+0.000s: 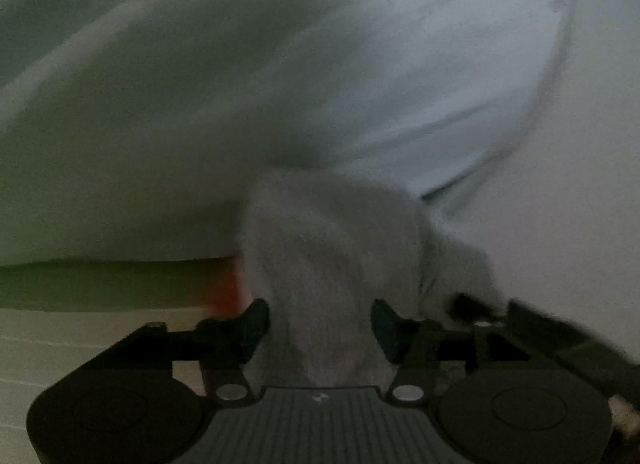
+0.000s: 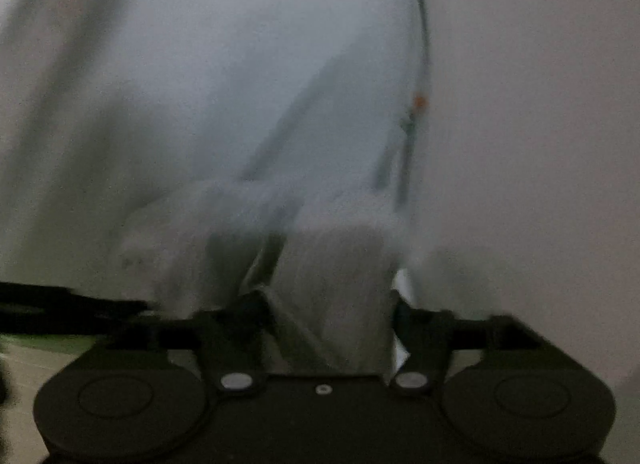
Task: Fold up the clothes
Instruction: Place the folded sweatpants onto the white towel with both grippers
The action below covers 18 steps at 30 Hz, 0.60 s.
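Both black two-finger grippers, left [image 1: 318, 324] and right [image 2: 328, 304], clench bunched folds of a pale grey-white cloth garment [image 1: 280, 84], which billows blurred above a pale surface [image 1: 580, 204].

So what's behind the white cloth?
Mostly hidden. The white cloth fills the left gripper's view; only a pale surface shows beside it, and a green-orange strip under its edge.
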### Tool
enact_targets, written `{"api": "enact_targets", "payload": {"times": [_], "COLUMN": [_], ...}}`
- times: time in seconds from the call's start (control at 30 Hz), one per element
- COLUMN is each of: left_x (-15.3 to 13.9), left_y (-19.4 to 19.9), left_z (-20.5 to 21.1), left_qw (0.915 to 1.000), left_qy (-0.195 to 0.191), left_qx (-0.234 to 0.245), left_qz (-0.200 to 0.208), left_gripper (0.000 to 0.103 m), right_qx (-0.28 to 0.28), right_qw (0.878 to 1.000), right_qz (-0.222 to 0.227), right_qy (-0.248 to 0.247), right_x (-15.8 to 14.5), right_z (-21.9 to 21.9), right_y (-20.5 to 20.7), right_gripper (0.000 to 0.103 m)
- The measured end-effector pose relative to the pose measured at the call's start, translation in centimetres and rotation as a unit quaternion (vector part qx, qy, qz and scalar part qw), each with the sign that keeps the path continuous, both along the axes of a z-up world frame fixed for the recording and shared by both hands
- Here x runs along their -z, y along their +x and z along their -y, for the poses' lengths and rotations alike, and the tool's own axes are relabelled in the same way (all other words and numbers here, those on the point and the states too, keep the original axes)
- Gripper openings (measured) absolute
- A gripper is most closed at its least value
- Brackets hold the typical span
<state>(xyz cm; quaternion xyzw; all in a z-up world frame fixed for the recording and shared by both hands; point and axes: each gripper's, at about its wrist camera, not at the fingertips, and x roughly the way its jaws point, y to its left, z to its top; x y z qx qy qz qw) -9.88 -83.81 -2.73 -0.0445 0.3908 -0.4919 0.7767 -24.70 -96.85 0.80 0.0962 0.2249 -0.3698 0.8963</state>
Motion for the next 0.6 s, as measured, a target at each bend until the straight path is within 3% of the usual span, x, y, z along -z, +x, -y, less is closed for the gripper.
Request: {"api": "enact_targets", "payload": {"times": [0.07,0.13,0.3,0.47,0.6], "left_x": [1.1,2.1,3.3,2.8,1.2], "left_y": [0.5,0.7,-1.1,-2.1,-3.9], "left_z": [0.0,-0.1,-1.2,-2.4,-4.5], "left_qw": [0.9993,0.9976,0.9953,0.9946,0.9928], "left_qy": [0.03,0.056,0.091,0.093,0.083], "left_qx": [-0.022,-0.037,-0.016,-0.001,0.001], "left_qz": [0.009,0.016,0.031,0.046,0.087], "left_gripper": [0.067,0.069,0.074,0.084,0.093], "right_qx": [0.016,0.026,0.033,0.042,0.049], "right_qw": [1.0,0.999,0.999,0.998,0.998], "right_qz": [-0.022,-0.029,-0.035,-0.033,-0.026], "right_qy": [-0.007,-0.004,0.019,0.037,0.036], "right_x": [1.4,2.5,4.5,4.6,3.3], "right_z": [1.0,1.2,-0.3,-3.0,-5.2], "right_y": [1.0,1.2,-0.1,-2.2,-4.7], "right_gripper": [0.073,0.081,0.085,0.088,0.092]}}
